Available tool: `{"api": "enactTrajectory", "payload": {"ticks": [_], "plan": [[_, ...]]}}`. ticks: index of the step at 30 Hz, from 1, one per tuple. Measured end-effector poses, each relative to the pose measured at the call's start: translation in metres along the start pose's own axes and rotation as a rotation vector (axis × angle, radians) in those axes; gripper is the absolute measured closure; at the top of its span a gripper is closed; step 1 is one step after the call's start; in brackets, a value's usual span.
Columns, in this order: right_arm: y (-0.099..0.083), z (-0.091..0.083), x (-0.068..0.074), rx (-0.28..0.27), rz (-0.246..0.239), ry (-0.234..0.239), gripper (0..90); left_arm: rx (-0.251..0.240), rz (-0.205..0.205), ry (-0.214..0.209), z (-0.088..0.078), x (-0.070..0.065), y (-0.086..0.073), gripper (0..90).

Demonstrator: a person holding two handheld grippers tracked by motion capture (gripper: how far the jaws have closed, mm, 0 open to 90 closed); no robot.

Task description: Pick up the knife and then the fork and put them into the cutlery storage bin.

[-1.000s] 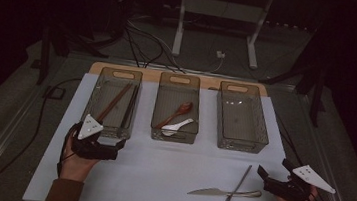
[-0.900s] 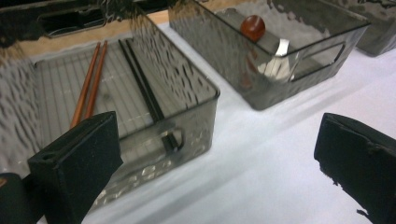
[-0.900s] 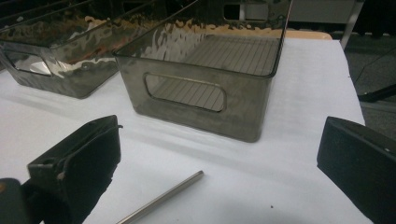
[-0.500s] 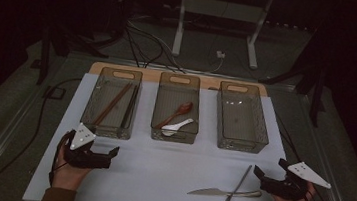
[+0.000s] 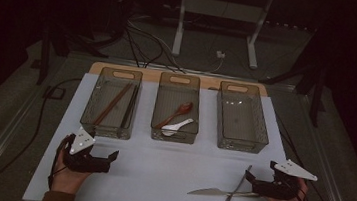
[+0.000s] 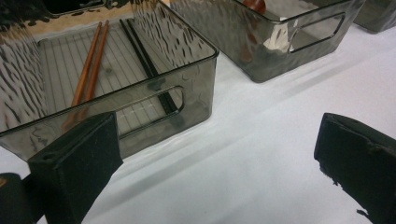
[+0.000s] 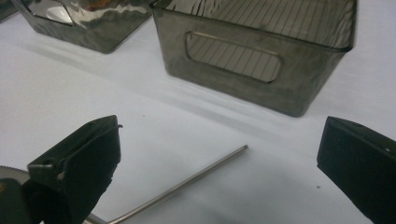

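A silver metal table knife [image 5: 212, 191] lies flat on the white tabletop [image 5: 169, 165] near its front edge, crossed by a slim silver metal utensil handle [image 5: 236, 191] (its head is too dim to identify). Just to their right, the right gripper [image 5: 254, 181] rests low at the table with its jaws spread wide and empty; in the right gripper view the handle [image 7: 187, 183] runs between them. Behind stand three smoky transparent plastic bins: the empty right one [image 5: 242, 116], the middle one [image 5: 177, 107] holding a reddish spoon [image 5: 177, 113] and a white spoon [image 5: 177, 126], and the left one [image 5: 111, 102] with brown chopsticks [image 6: 88, 65] and black chopsticks [image 6: 149, 67]. The left gripper [image 5: 110, 157], also gaping and empty, sits before that left bin.
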State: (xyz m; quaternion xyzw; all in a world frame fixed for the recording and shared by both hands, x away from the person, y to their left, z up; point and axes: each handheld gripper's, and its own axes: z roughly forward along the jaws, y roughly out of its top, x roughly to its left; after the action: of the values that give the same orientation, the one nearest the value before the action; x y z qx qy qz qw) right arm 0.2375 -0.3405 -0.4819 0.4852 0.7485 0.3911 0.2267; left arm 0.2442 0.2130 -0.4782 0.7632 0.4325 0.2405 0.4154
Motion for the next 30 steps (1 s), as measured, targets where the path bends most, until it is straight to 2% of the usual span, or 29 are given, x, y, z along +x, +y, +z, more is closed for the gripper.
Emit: {"api": "enactTrajectory", "payload": {"ticks": [19, 28, 30], "plan": [[-0.011, 0.024, 0.011, 0.151, 0.024, 0.016, 0.0, 0.019, 0.009, -0.014, 0.004, -0.003, -0.003, 1.7], [-0.014, 0.03, 0.014, 0.222, 0.037, -0.017, 0.0, 0.019, 0.009, -0.016, 0.005, -0.003, -0.003, 1.7], [-0.015, 0.032, 0.017, 0.238, 0.035, -0.034, 3.0, 0.02, 0.008, -0.017, 0.005, -0.003, -0.003, 1.6]]}}
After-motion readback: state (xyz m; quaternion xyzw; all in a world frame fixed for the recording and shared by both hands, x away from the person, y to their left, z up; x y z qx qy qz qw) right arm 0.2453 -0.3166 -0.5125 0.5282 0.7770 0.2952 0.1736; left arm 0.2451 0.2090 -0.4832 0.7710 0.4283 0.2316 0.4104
